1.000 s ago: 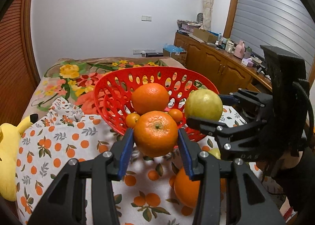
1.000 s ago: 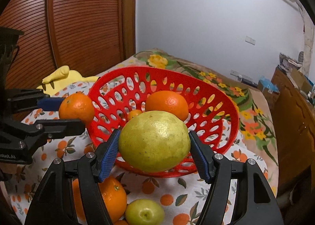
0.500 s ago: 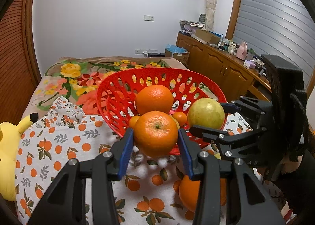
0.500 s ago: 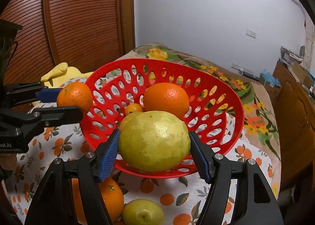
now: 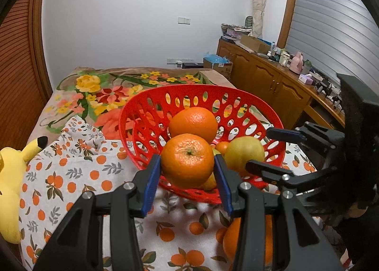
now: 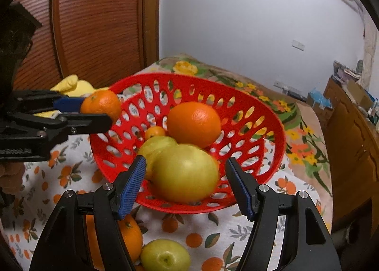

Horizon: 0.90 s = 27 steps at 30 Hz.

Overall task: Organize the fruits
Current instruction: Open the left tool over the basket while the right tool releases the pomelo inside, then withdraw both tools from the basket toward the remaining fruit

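My right fingers (image 6: pixel 239 186) stood spread, both pads clear of the big yellow-green fruit (image 6: pixel 184 172), which half a second before had been clamped between them. It now sat inside the red basket (image 6: pixel 267 114), against the near wall, slightly blurred, so possibly not settled. Released, by my reading; that piece counts as placed.

Left gripper (image 5: pixel 187 176) unchanged in grip: pads pressed to both sides of a small orange (image 5: pixel 187 160), held at the basket's near rim, closer in than before. I judged its drop to be next.

Fruit notes. The yellow-green one was smooth, faintly glossy, broad as the gap between the pads. Touching it: a smaller yellow fruit (image 6: pixel 157 146). Behind: a large orange (image 6: pixel 194 124) and a tiny one (image 6: pixel 155 132).

Left outside on the printed cloth (image 6: pixel 213 235): an orange (image 6: pixel 131 235) and a green fruit (image 6: pixel 165 256), just under my right gripper.
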Motion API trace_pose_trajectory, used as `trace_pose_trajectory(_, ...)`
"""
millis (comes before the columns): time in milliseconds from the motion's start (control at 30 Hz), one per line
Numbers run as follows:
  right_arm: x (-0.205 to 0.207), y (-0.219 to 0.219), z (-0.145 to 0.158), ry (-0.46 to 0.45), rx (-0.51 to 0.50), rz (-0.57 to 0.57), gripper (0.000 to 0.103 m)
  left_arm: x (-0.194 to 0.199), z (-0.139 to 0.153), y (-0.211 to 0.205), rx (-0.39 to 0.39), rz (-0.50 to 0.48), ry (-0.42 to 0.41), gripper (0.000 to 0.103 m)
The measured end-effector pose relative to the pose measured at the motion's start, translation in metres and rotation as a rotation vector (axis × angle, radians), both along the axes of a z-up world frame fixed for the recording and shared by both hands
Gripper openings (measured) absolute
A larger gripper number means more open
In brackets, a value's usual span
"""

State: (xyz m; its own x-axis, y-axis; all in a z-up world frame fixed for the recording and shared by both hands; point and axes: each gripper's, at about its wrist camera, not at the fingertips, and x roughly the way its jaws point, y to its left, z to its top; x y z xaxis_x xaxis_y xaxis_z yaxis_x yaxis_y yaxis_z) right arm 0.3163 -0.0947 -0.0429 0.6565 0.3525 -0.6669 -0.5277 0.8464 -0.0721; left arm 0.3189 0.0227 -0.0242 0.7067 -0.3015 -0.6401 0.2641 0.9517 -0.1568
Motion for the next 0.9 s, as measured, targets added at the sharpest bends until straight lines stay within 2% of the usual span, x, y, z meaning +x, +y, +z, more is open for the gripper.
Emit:
trace_pose_trajectory(400,-0.007,-0.026,0.018,-0.031,0.045,-0.062,0.072,0.02,0.0,0.0,0.012,0.007,0.009,0.044)
trace_pose_trajectory(600,-0.017,-0.033,0.02,-0.055,0.018,-0.098,0.072,0.031,-0.002,-0.003,0.022,0.017,0.027,0.044)
trace_pose_trajectory(900,-0.024,-0.042,0.02,-0.059,0.026,-0.114,0.072,0.025,0.001,-0.008,0.018,0.011,0.013,0.051)
